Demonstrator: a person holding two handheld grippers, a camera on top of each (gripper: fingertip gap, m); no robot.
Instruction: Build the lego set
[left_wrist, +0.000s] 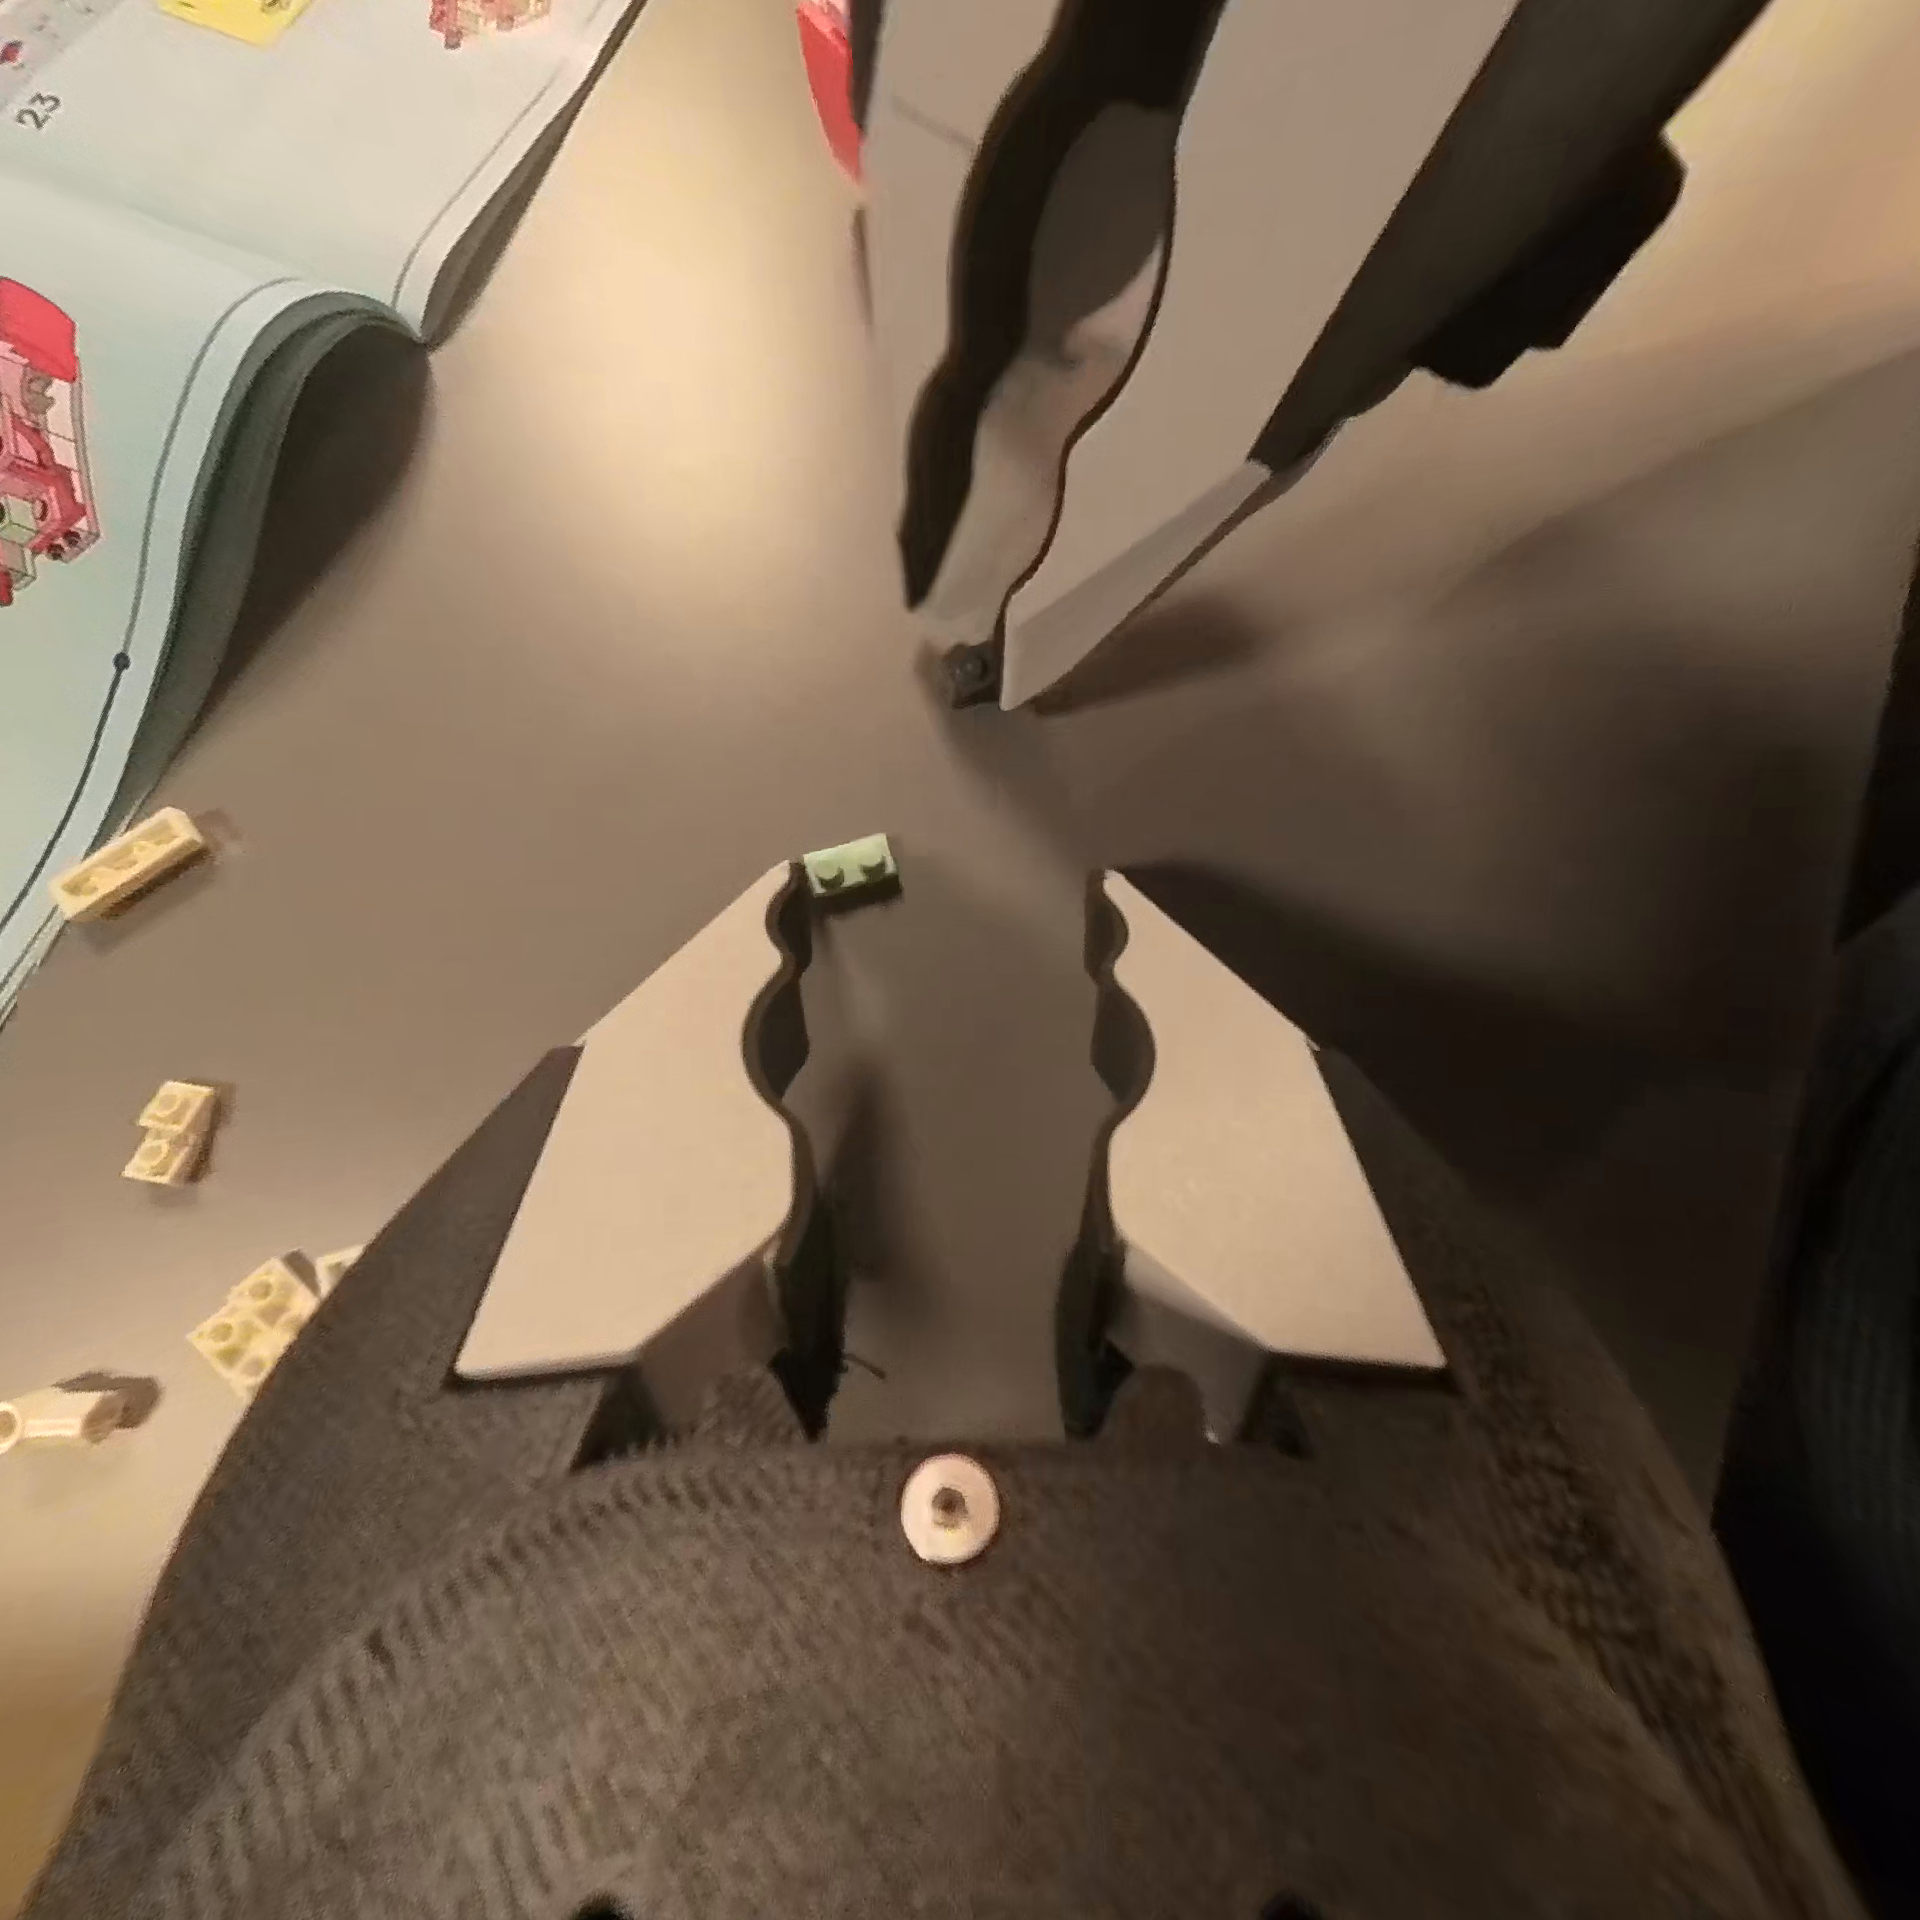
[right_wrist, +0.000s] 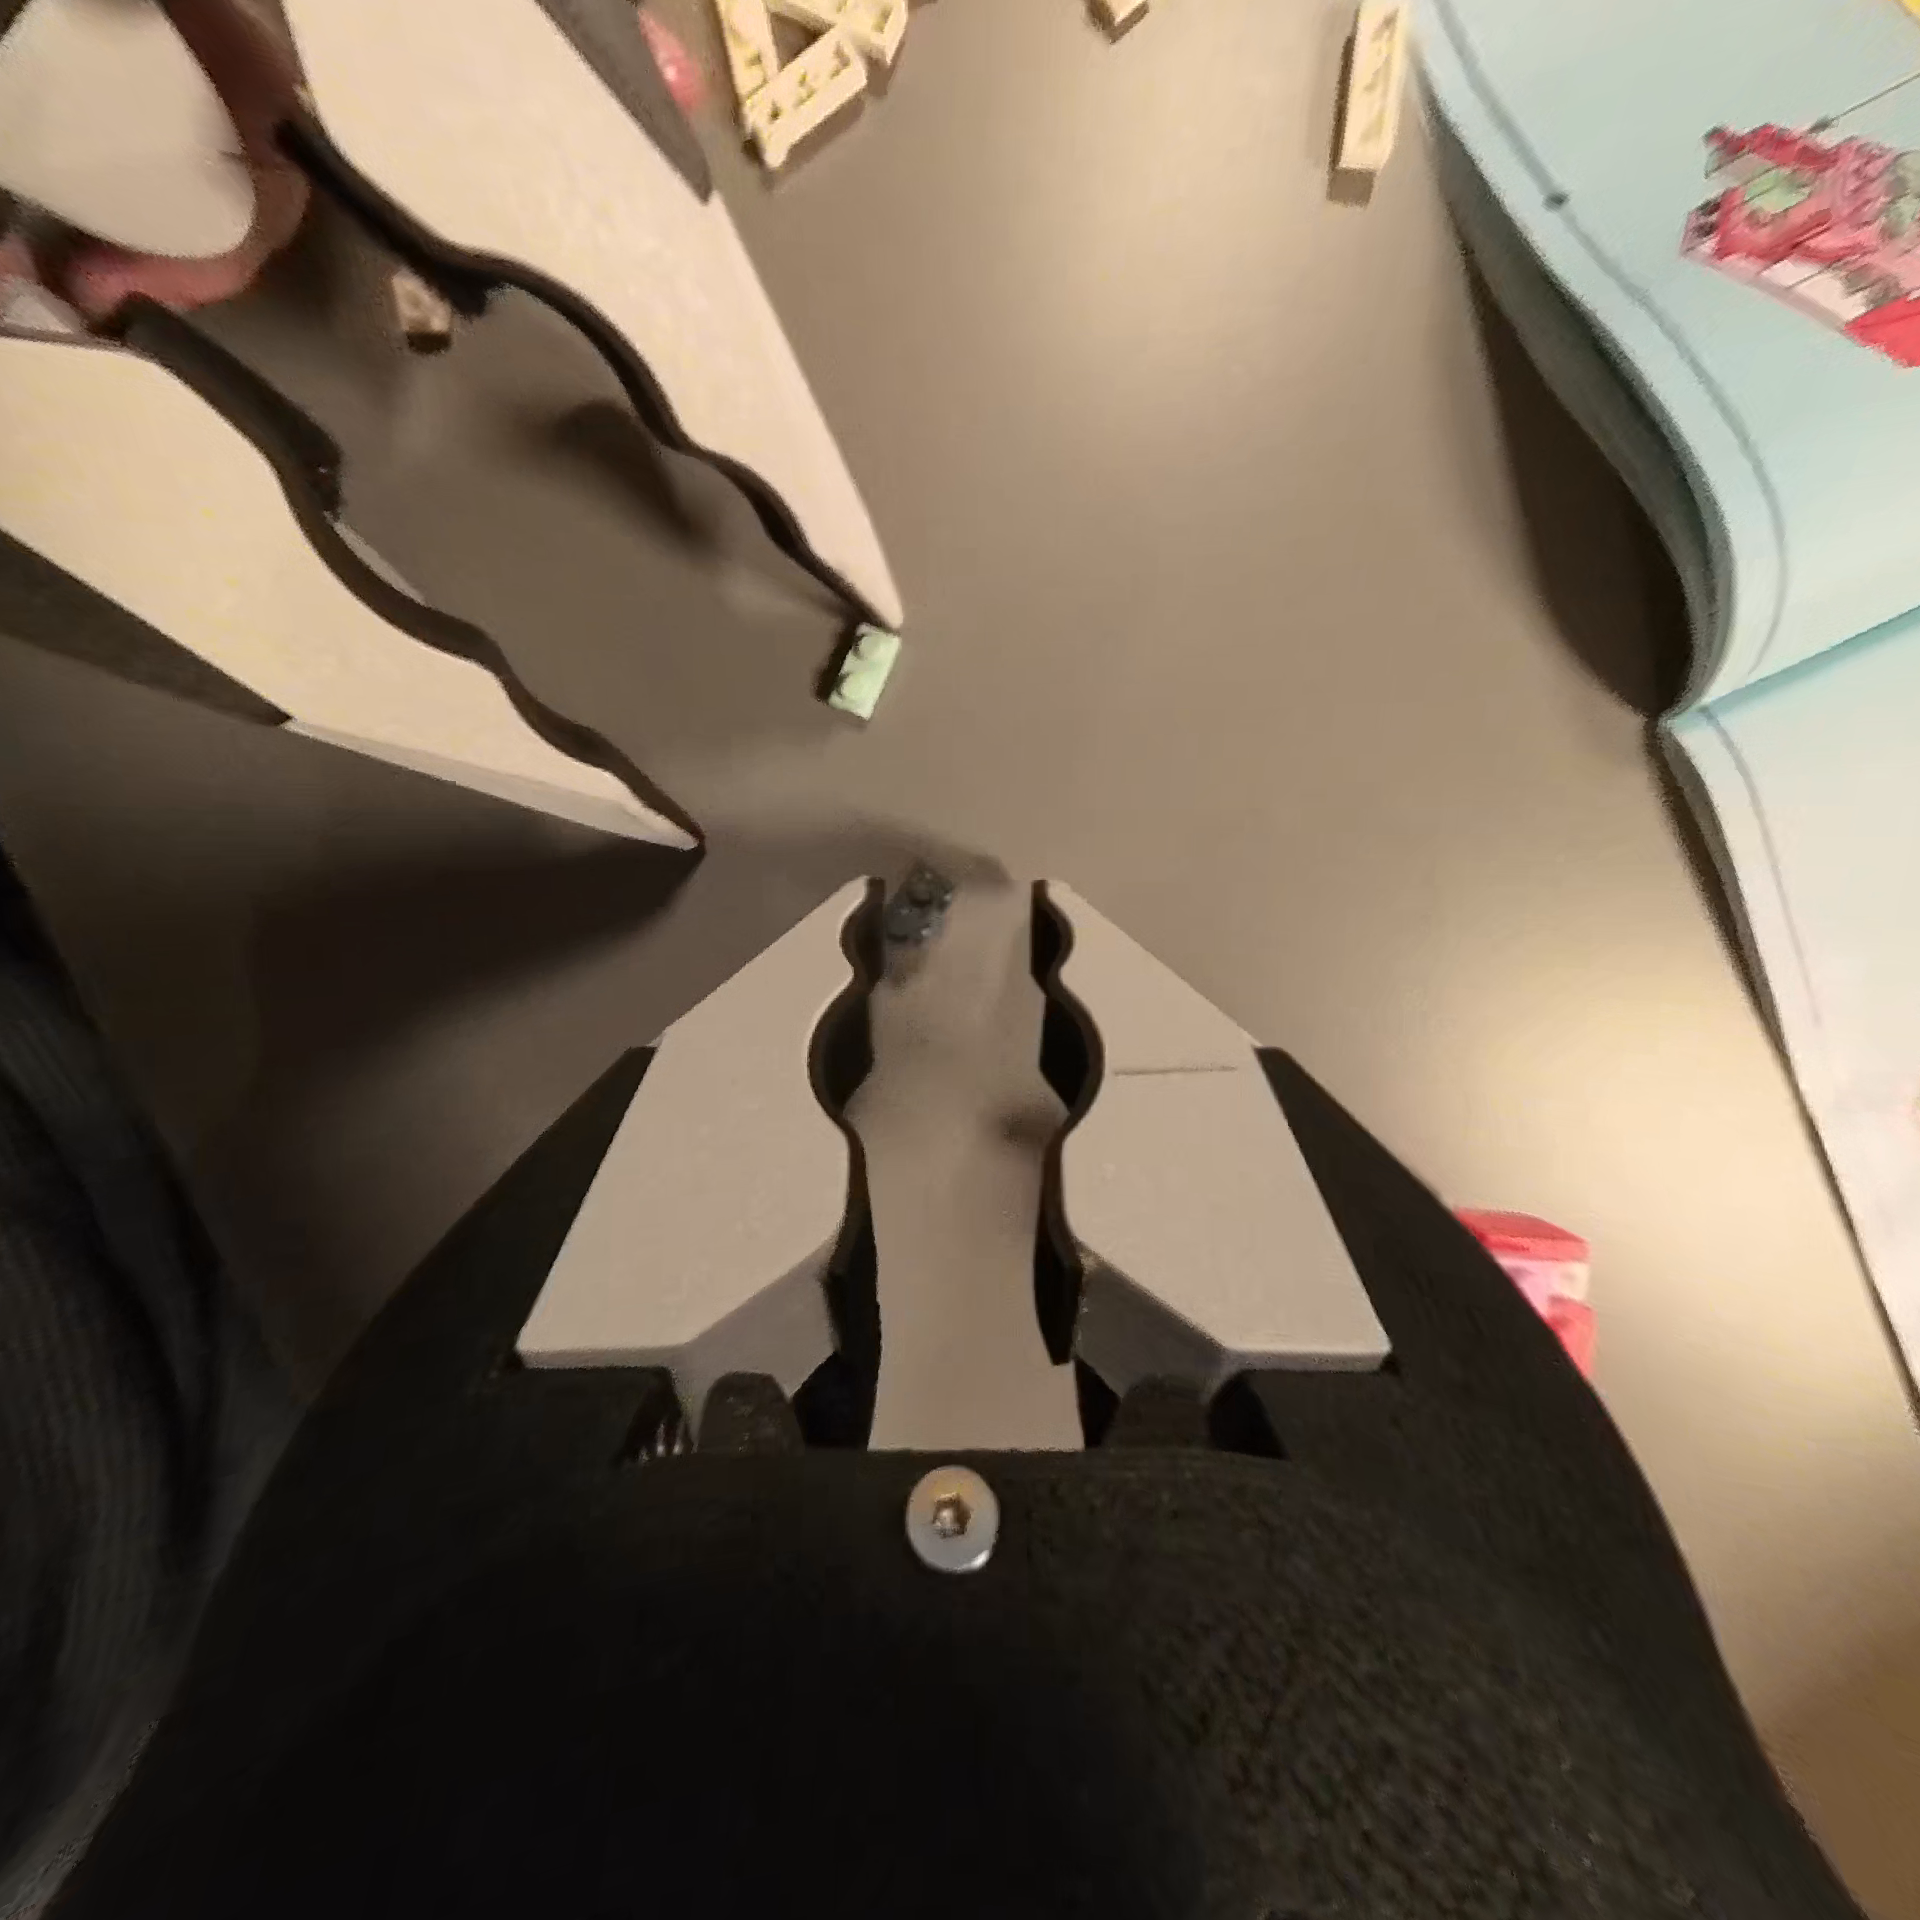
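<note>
At far left in the left wrist view, scattered cream bricks (left_wrist: 130, 864) beside an open booklet (left_wrist: 260, 208) on the table (left_wrist: 623, 623). At lower centre, left gripper (left_wrist: 945, 883) spread wide and gripping nothing, a pale green plate (left_wrist: 854, 871) just touching its left fingertip only. Up right of centre, right gripper (left_wrist: 979, 665) narrowly parted, a small dark piece (left_wrist: 968, 673) against one finger, clear of the other.

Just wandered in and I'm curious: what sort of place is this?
Probably a hobby table for building a toy-brick model: an open instruction booklet, loose cream bricks and a small green brick lie on it.
</note>
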